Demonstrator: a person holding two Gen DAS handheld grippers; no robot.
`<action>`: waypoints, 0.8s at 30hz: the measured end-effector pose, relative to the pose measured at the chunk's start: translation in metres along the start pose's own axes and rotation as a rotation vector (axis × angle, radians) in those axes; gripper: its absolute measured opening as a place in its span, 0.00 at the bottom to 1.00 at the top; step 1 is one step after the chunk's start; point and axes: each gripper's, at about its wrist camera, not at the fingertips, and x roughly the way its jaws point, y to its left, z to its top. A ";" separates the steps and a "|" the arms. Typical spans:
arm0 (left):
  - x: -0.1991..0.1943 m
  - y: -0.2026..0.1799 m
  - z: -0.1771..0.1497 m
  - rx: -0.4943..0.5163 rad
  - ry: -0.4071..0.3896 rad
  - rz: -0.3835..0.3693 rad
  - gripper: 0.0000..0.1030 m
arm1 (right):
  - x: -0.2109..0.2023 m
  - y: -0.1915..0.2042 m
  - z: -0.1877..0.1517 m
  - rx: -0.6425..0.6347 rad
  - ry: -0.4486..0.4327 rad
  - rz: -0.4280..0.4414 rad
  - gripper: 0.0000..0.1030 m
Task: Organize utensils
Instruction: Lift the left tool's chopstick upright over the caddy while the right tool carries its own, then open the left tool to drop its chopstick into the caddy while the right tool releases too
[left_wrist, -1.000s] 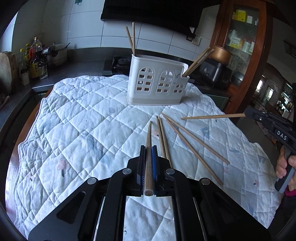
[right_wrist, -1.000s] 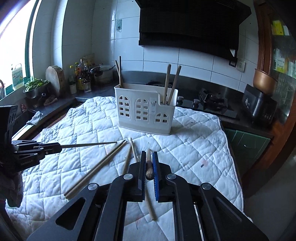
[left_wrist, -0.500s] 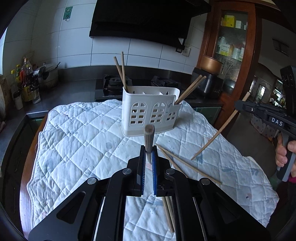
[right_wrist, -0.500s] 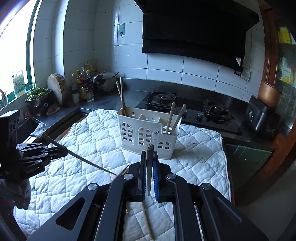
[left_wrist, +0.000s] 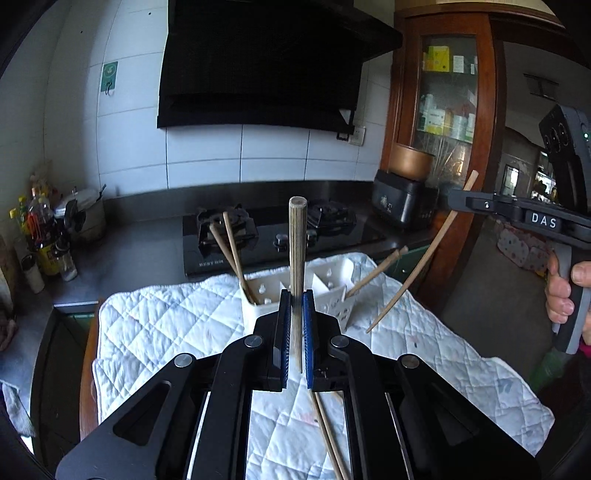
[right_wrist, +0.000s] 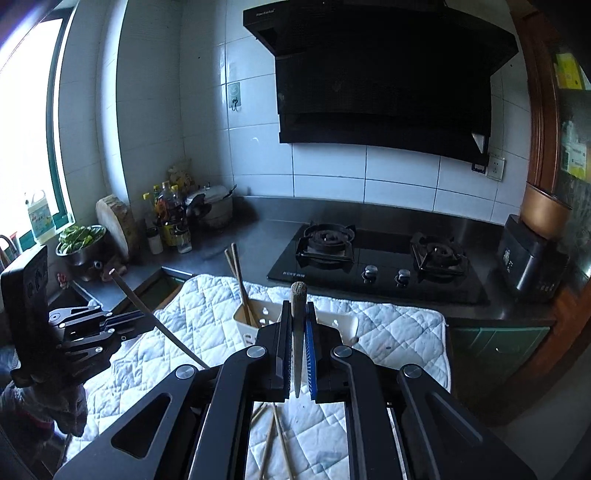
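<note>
Both grippers, left (left_wrist: 294, 325) and right (right_wrist: 298, 328), raised over holder (left_wrist: 328, 291), each clamping upright chopstick (left_wrist: 296, 258).

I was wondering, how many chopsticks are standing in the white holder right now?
4 chopsticks: two lean at the holder's left end, two jut from its right end; the left tongs may hide more.

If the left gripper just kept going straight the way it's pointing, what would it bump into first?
Probably the white utensil holder, which sits directly ahead, just beyond the left gripper, shut on an upright chopstick. Depth is uncertain; aimed slightly higher, it would pass over toward the stove.
</note>
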 end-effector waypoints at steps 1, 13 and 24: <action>0.000 0.000 0.011 0.004 -0.017 0.006 0.05 | 0.001 -0.002 0.006 0.001 -0.008 -0.006 0.06; 0.048 0.004 0.069 0.042 -0.049 0.103 0.05 | 0.052 -0.023 0.032 0.019 -0.023 -0.106 0.06; 0.099 0.033 0.043 -0.029 0.070 0.096 0.05 | 0.095 -0.036 0.009 0.046 0.056 -0.111 0.06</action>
